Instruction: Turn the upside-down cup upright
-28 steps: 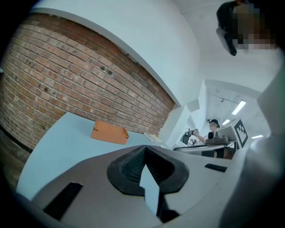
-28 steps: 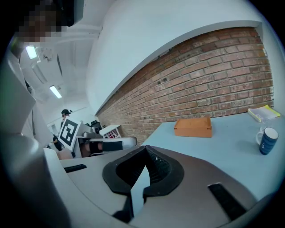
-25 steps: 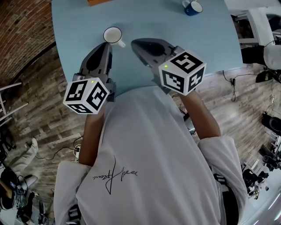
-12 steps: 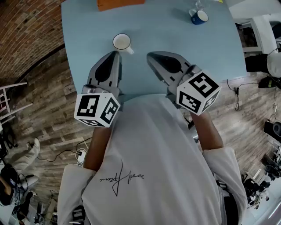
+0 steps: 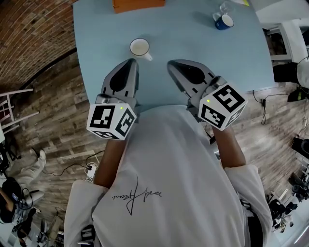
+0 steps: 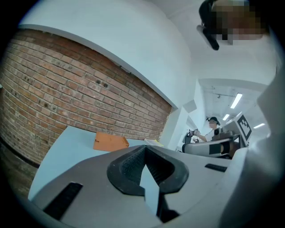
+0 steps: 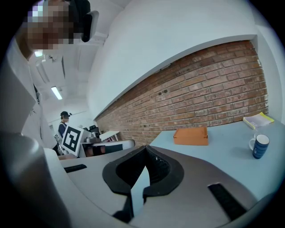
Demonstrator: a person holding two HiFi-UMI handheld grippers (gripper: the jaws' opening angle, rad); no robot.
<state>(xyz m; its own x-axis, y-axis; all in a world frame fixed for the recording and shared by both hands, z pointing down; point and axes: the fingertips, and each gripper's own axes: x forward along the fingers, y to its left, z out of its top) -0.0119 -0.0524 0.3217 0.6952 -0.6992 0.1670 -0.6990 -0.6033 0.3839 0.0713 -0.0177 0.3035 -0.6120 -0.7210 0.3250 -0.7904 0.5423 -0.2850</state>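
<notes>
A white cup (image 5: 140, 47) with a handle stands on the light blue table (image 5: 193, 38); its round top with a rim ring faces up at me, mouth seemingly upward. My left gripper (image 5: 131, 62) is shut and empty, its tip just short of the cup on the near side. To the cup's right my right gripper (image 5: 172, 63) is also shut with nothing in it. Neither touches the cup. The left gripper (image 6: 144, 149) and right gripper (image 7: 144, 150) views show jaws closed together over bare table, and the cup is out of sight in both.
An orange flat box (image 5: 138, 5) (image 6: 110, 142) (image 7: 190, 136) lies at the table's far side. A blue mug (image 5: 224, 21) (image 7: 259, 146) stands far right beside a small glass (image 5: 224, 7). A brick wall (image 6: 67, 84) is behind. The table's near edge is at my body.
Both grippers have drawn back a little from the white cup toward my body. The head view has shifted, so the table sits lower and further right in frame.
</notes>
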